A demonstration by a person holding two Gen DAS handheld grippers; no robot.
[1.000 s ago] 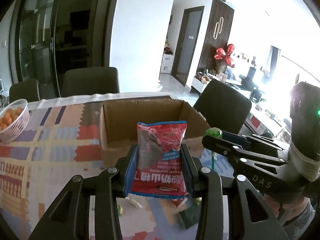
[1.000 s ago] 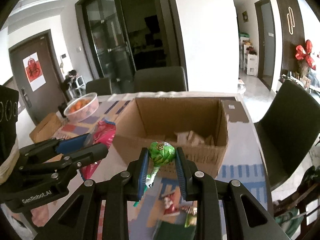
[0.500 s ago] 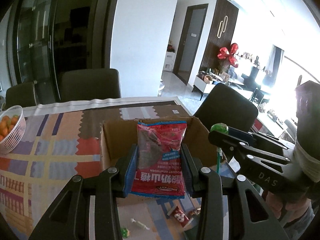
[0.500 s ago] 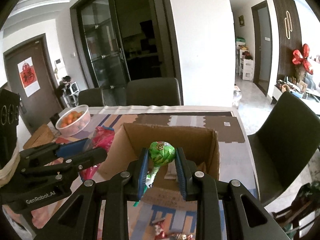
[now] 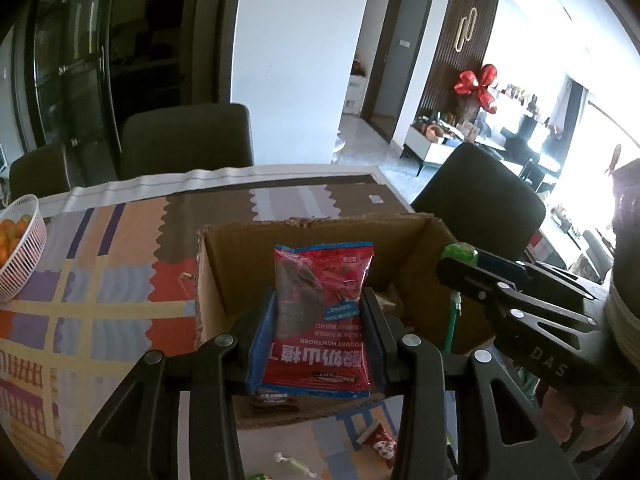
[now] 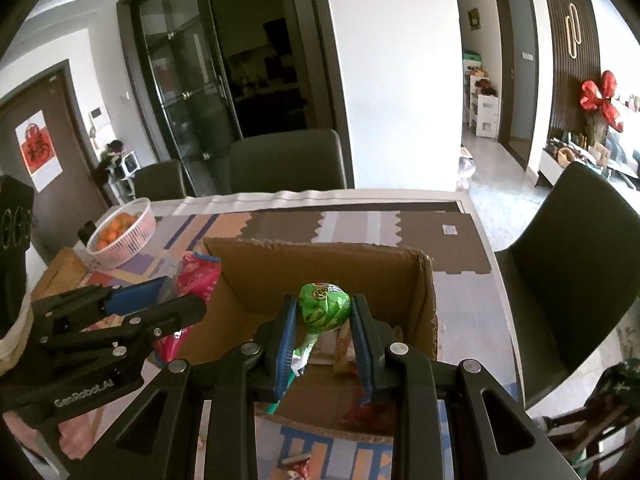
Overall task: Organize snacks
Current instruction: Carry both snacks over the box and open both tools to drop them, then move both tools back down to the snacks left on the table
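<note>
My left gripper (image 5: 320,320) is shut on a red hawthorn snack packet (image 5: 322,316) and holds it upright over the open cardboard box (image 5: 224,264). My right gripper (image 6: 324,320) is shut on a green-wrapped lollipop (image 6: 324,309) and holds it above the same box (image 6: 424,300), stick down. The right gripper shows at the right of the left wrist view (image 5: 460,268), and the left gripper with its packet at the left of the right wrist view (image 6: 172,300). Some wrapped items lie on the box floor, mostly hidden.
A white basket of oranges (image 5: 20,248) stands on the patterned tablecloth (image 5: 100,280) at the far left. Small loose candies (image 5: 380,446) lie on the table in front of the box. Dark chairs (image 5: 184,140) stand around the table.
Both grippers have moved forward and higher, from in front of the box to over its opening. Each still holds its snack.
</note>
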